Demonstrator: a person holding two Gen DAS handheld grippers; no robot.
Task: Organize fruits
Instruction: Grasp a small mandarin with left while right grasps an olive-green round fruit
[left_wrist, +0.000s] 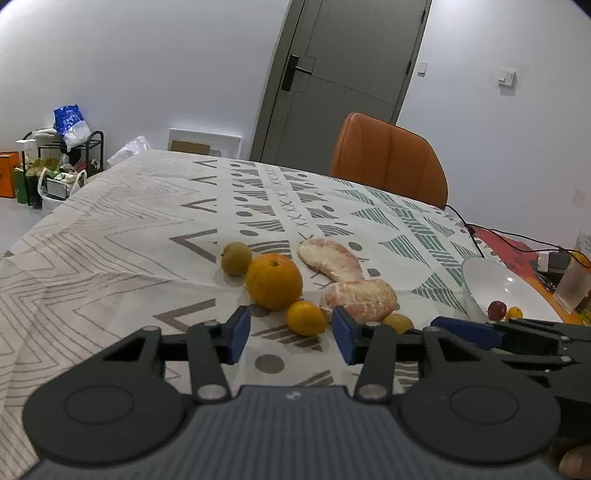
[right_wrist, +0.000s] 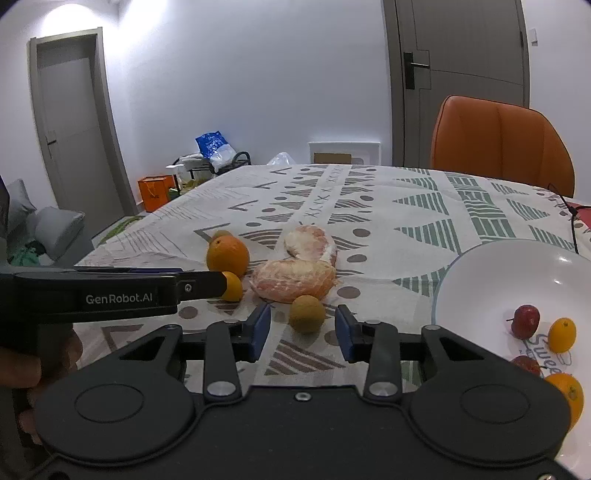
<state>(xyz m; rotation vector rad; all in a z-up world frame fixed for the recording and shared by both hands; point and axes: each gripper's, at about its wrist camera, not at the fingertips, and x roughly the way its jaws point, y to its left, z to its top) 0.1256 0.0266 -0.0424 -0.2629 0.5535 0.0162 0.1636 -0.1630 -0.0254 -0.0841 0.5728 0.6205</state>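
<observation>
Resting low over a cloth-covered desk (left_wrist: 110, 229), the left tongs (left_wrist: 291, 336) stand partly apart, their blue pads (left_wrist: 238, 334) bracketing a small yellow-orange citrus (left_wrist: 306, 317) at lower centre without visibly pressing on it. In the right wrist view the right tongs (right_wrist: 301, 334) stand likewise partly apart, with a dull, round brownish fruit (right_wrist: 306, 314) just ahead of the gap, apart from both pads. Behind these lie a large, pebbled orange (left_wrist: 274, 281), a second brownish fruit (left_wrist: 236, 258) and two peeled, pithy pomelo pieces (left_wrist: 360, 299), pale pink and curved, all close together at mid-frame. A glossy white bowl (right_wrist: 498, 273) at the right edge holds small red fruits (right_wrist: 526, 320) and small oranges (right_wrist: 562, 334). The cloth is matte, printed with grey and green geometric motifs. An orange padded chair (left_wrist: 388, 158) stands beyond the desk.
</observation>
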